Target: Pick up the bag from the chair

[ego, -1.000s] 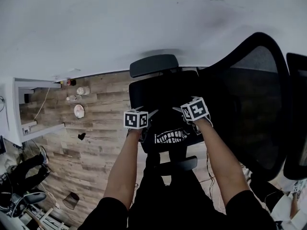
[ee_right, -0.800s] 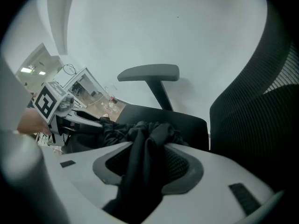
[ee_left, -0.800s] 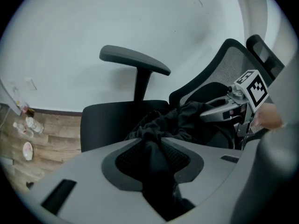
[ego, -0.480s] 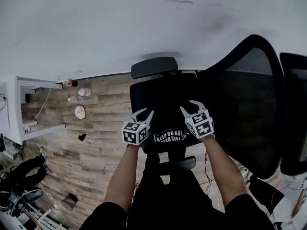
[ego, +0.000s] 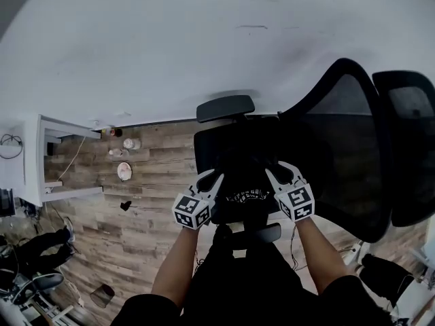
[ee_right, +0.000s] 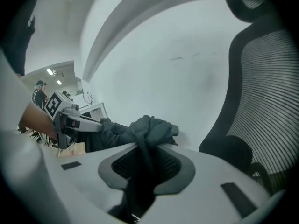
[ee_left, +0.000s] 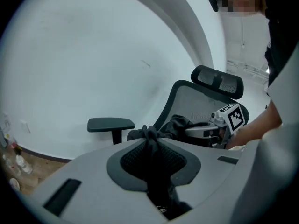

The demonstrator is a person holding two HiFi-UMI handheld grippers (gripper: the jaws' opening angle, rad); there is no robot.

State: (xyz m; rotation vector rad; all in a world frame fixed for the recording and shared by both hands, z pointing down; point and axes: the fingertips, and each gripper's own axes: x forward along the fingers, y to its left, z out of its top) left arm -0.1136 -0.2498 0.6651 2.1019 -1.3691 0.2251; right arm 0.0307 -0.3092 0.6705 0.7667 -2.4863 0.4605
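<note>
Finding one: the bag (ego: 248, 194) lies at the front edge of the chair (ego: 224, 148), the edge nearest me, roughly centred between the left and right corners of that edge. It is black, soft and bunched. I cannot tell whether its underside is touching the chair or has just cleared it.

Finding two: the left gripper (ego: 212, 180) has its jaws pressed together on a gathered fold of the bag's fabric; its own view shows the cloth pinched between the pads. The right gripper (ego: 280, 174) is likewise clamped on a bunched fold at the opposite end.

Finding three, the governing relation: the bag's long axis runs left to right along the front edge, and it spans the gap between the two grippers, one end in each. Neither gripper is nearer; both are in contact.

Assessment: I judge the grasp complete and the lift the step in hand. Both ends should rise evenly, as slack cloth may sag in the middle and drag.
</note>
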